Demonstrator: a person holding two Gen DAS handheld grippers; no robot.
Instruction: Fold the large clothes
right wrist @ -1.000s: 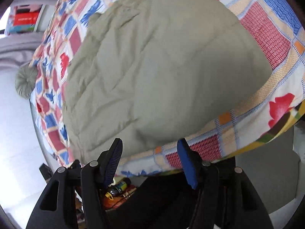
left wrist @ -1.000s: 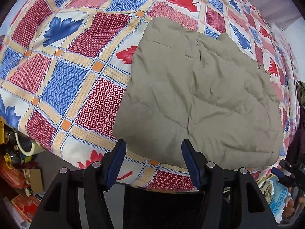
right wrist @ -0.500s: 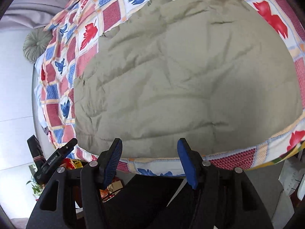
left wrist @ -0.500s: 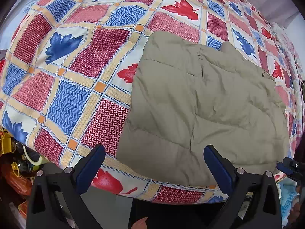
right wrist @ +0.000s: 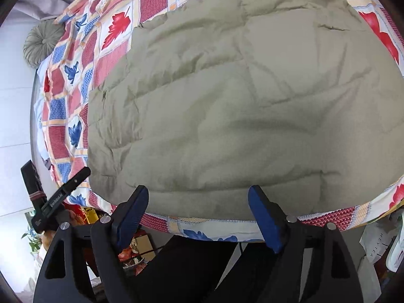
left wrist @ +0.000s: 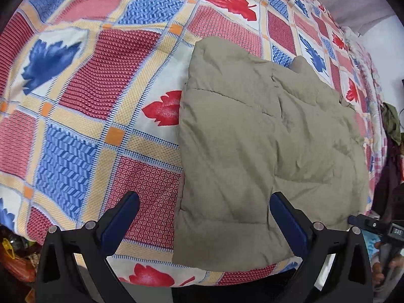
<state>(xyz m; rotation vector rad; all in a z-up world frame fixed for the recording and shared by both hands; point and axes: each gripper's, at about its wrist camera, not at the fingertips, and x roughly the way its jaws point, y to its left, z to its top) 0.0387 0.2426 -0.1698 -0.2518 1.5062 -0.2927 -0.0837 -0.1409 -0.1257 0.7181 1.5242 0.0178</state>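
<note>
Grippers first, nearest the cameras. Left gripper point(left wrist: 204, 221): fingers spread fully apart, nothing clamped; the jaws have just been opening from a narrower stance and now straddle the near left corner of the khaki padded garment point(left wrist: 265, 151) without pressing on it. Compared with a second ago, this gripper sits lower and closer to the cloth, so the corner that lay just beyond its tips now fills the gap between them. Right gripper point(right wrist: 198, 208): fingers also apart and empty; its jaws have just been opening as well, with the garment's near hem directly ahead of the tips and no pad touching fabric. Its view has shifted sideways along the hem since a second ago, bringing most of the garment squarely in front.

Beyond both grippers, the garment lies flat on the bed point(left wrist: 75, 96), already doubled into a rough rectangle, its near edge close to the bed's edge and its far edge towards the middle of the patterned bedspread. A short flap at the far edge may be a collar or sleeve end; the distortion leaves this uncertain. Farthest from the right gripper, a round grey cushion point(right wrist: 41, 43) rests beside the bed.

Reading: both grippers appear to be setting up to take the near hem, presumably for a further fold away from the person.
</note>
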